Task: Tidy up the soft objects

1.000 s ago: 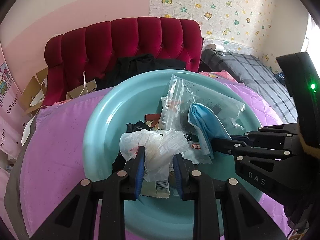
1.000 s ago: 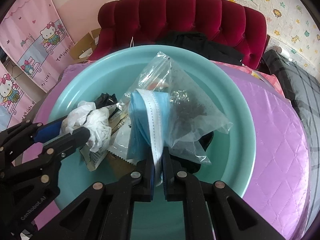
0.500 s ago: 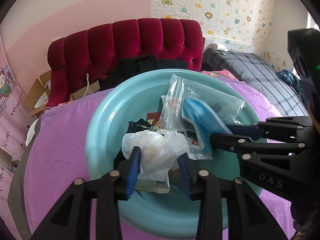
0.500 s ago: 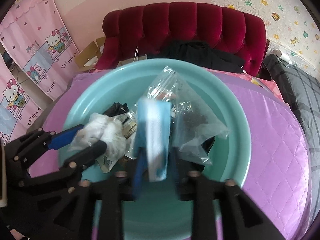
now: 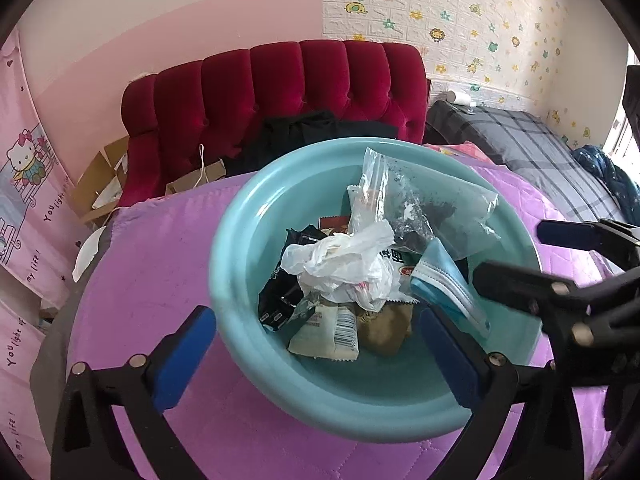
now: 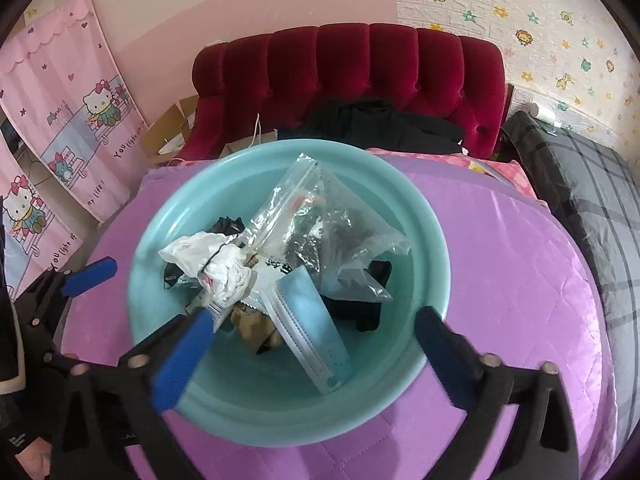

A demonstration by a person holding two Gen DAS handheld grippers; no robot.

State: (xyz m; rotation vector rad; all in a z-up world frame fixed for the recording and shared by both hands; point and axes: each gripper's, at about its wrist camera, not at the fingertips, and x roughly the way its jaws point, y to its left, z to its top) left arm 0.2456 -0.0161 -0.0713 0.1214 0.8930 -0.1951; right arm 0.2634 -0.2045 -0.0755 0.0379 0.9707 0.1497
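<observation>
A teal basin (image 5: 236, 264) (image 6: 424, 240) sits on a purple quilted cover. In it lie a crumpled white plastic bag (image 5: 344, 264) (image 6: 216, 260), a blue face mask (image 5: 444, 284) (image 6: 312, 320), a clear zip bag (image 5: 420, 208) (image 6: 320, 224), wrappers and black scraps. My left gripper (image 5: 320, 332) is open and empty, above the basin's near rim. My right gripper (image 6: 312, 340) is open and empty, with the mask lying loose between its fingers' line of sight. The right gripper's fingers (image 5: 520, 280) also show at the right of the left wrist view.
A red tufted headboard (image 5: 280, 88) stands behind, with black clothing (image 6: 372, 120) draped in front. A grey plaid bed (image 6: 592, 184) lies at the right. Cardboard boxes (image 5: 104, 184) and pink Hello Kitty curtains (image 6: 60, 128) are at the left.
Both grippers opened and pulled back. The left let go of the white plastic bag and the right let go of the blue mask; both now lie in the basin.
</observation>
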